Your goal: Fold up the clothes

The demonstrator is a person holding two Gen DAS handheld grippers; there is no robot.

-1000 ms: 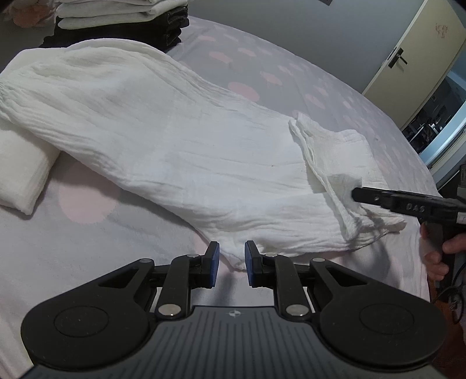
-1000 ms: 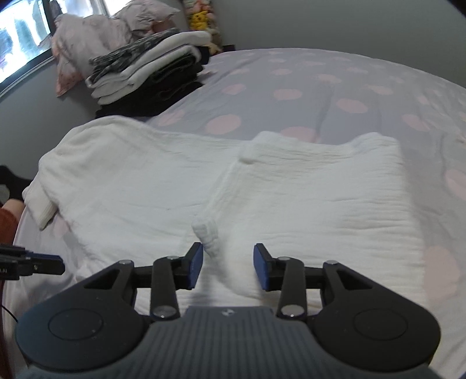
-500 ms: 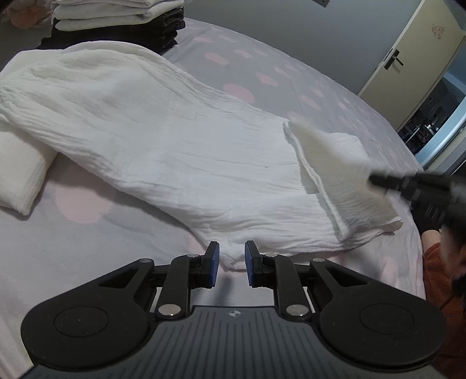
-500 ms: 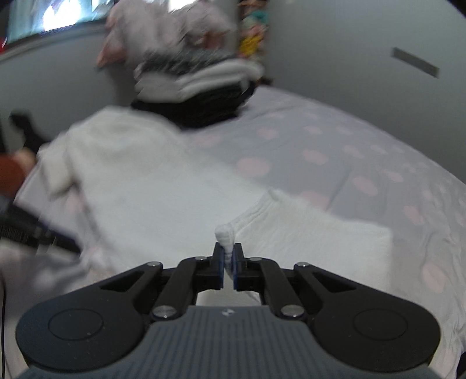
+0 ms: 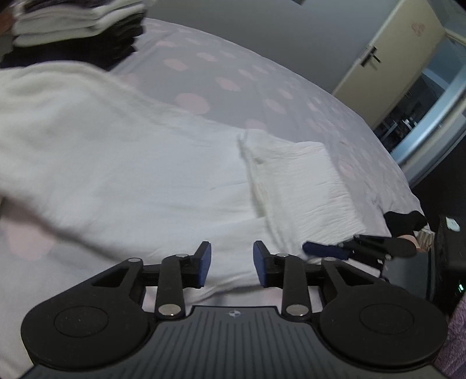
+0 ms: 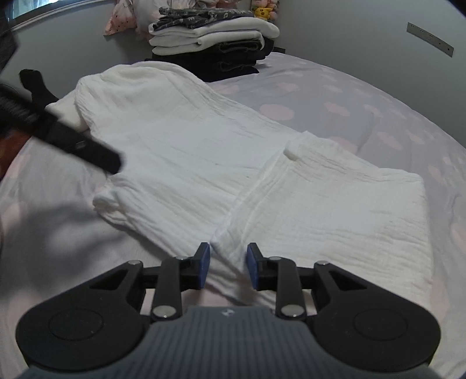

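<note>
White garment (image 6: 180, 145) is lying spread across the near side of the bed (image 6: 335, 87), its right end folded over into a flap (image 6: 335, 204). My right gripper (image 6: 228, 266) is opening, jaws partway apart over the flap's near corner, not pinching it. My left gripper (image 5: 232, 263) is opening too, empty, hovering above the garment's near edge. Stack of folded clothes (image 6: 215, 40) is sitting at the bed's far edge.

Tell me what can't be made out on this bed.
- Left wrist view: stack of folded clothes blurred, cut by the top edge.
- Left wrist view: white crinkled cotton garment smeared at left.
- Right wrist view: left hand-held gripper blurred; its jaws are unreadable there.
</note>
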